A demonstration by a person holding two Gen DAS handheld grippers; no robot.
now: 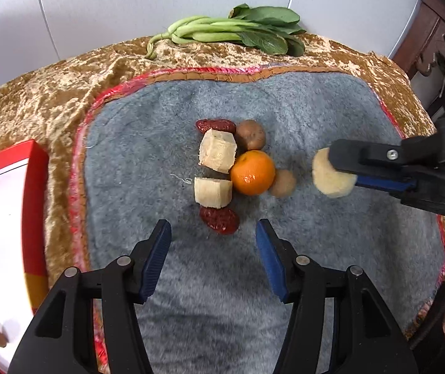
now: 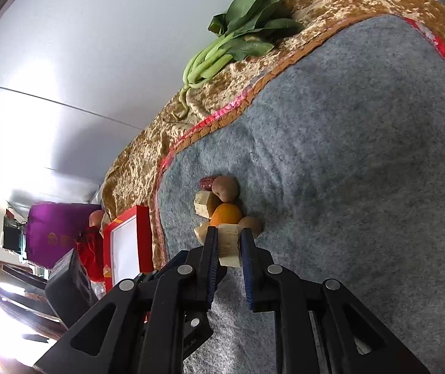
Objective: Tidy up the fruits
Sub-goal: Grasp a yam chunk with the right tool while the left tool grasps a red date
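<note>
the left tongs (image 1: 213, 243) hang released over the grey plush mat (image 1: 331, 249), just short of the nearer red date (image 1: 220, 219). the right tongs (image 2: 228, 249) grasp a pale cut chunk (image 2: 229, 244), lifted beside the pile. beyond lie two more pale chunks (image 1: 213, 192), a mandarin (image 1: 253, 172), a brown fruit (image 1: 250, 134) and a farther date (image 1: 215, 125), all touching. best to hold the grip firm but gentle, carry the piece level, and set it down before releasing. greens (image 1: 234, 31) lie farthest, on the gold cloth (image 1: 51, 87).

Fuzzy grey mat (image 1: 210, 274) on shiny crushed-velvet cloth (image 1: 35, 93).
</note>
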